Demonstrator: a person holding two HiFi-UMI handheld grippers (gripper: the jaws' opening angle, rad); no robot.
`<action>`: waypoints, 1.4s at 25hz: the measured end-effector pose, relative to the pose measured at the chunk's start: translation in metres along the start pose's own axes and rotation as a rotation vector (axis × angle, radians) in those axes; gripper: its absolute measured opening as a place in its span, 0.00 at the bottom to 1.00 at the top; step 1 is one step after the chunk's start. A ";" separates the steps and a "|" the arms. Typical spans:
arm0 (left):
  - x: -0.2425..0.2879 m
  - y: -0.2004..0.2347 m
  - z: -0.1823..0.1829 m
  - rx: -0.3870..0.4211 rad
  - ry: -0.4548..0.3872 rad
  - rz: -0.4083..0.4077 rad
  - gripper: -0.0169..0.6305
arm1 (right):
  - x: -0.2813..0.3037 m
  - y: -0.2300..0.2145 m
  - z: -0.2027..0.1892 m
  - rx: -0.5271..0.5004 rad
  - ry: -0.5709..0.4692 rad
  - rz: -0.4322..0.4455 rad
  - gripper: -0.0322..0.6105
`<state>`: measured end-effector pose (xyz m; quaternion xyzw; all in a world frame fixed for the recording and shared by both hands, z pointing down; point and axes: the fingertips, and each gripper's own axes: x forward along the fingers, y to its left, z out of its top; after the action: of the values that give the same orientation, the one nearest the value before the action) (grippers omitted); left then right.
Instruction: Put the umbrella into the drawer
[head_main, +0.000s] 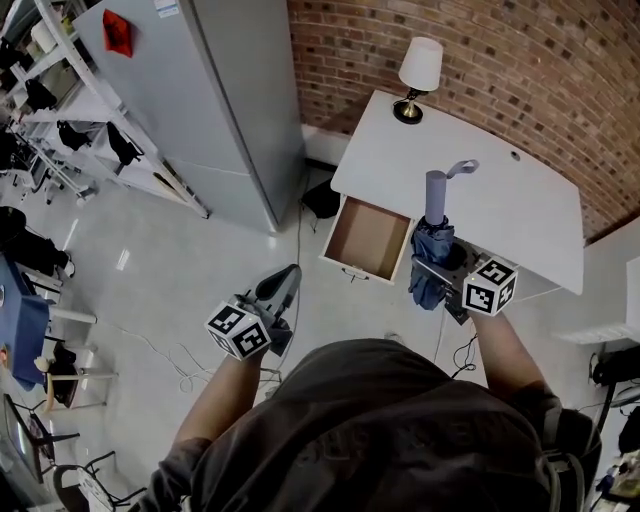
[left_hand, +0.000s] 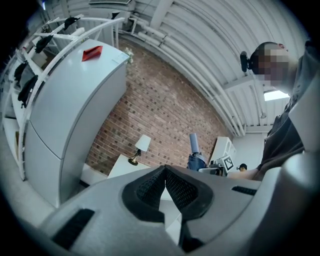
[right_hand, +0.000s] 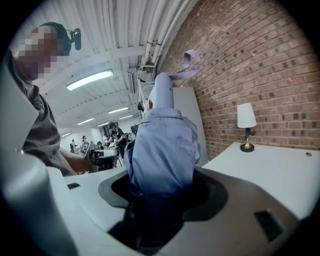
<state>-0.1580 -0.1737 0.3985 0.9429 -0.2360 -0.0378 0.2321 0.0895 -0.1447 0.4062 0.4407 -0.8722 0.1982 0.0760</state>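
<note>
Right gripper (head_main: 437, 277) has its jaws clamped on the folded blue fabric umbrella (head_main: 430, 252). In the right gripper view the bunched cloth (right_hand: 162, 145) fills the gap between the jaws (right_hand: 162, 187), and the pale lilac handle and its loop strap rise above it. Left gripper (head_main: 283, 290) holds nothing. Its own view shows the ribbed black pads (left_hand: 150, 189) meeting at the tip, with only a narrow wedge of space behind them (left_hand: 165, 175).

Behind everything runs the red-brown brick wall (head_main: 480, 50). To its left stands the tall grey metal cabinet (head_main: 200, 110), with a white shelving rack (head_main: 75, 115) further left. The white desk (head_main: 510, 205) sits against the bricks. Its white drawer with a brown inside (head_main: 355, 268) is pulled open from the near left part of the desk and looks empty.

In the head view the umbrella hangs off the desk's front edge, just right of the open drawer and not in it. Its handle end reaches over the desktop and its fabric end hangs over the pale floor (head_main: 200, 280).

A small lamp with a white shade and brass base (head_main: 418, 75) stands on the far left corner of the desk. A small red patch (head_main: 117, 32) lies on top of the cabinet.
</note>
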 end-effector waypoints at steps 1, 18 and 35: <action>0.007 0.003 -0.002 0.001 0.004 0.012 0.03 | 0.003 -0.008 -0.001 0.003 0.003 0.011 0.45; 0.143 0.017 -0.042 -0.038 -0.018 0.295 0.03 | 0.052 -0.145 -0.023 -0.054 0.210 0.277 0.45; 0.125 0.128 -0.103 -0.082 0.039 0.249 0.03 | 0.166 -0.130 -0.167 -0.051 0.473 0.174 0.45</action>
<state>-0.0829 -0.2881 0.5532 0.8965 -0.3451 0.0000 0.2778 0.0873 -0.2677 0.6456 0.3032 -0.8695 0.2794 0.2720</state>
